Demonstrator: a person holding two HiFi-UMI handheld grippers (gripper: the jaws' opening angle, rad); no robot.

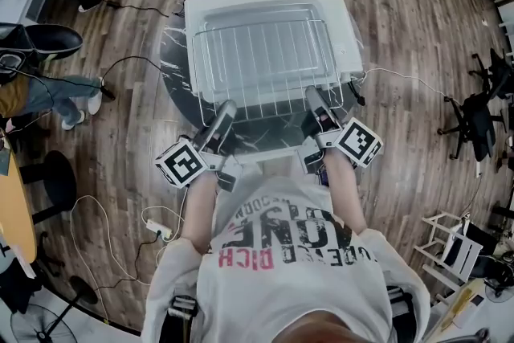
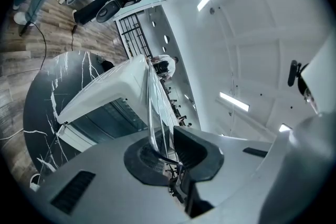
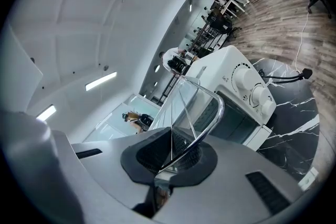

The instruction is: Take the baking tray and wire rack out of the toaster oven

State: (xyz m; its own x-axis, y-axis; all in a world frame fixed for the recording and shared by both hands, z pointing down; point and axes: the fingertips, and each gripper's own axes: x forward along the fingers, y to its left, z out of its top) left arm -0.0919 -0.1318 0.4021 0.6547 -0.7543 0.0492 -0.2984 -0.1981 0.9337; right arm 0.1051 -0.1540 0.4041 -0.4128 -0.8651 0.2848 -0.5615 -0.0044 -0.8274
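Here the left gripper (image 1: 229, 108) and the right gripper (image 1: 314, 97) each clench the near rim of the wire rack (image 1: 261, 60), held flat above the oven (image 1: 340, 20)

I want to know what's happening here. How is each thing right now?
toaster oven: on the table, door looks open.
wire rack: out of the oven, held above it.
left gripper: shut on the rack's near edge.
right gripper: shut on the rack's near edge.

Wire rack (image 1: 265, 64): bright polished metal. Toaster oven (image 1: 339, 20): smooth painted casing. Table (image 1: 173, 60): glossy marble-look top. My pads (image 3: 149, 155): matt, dark, textured.
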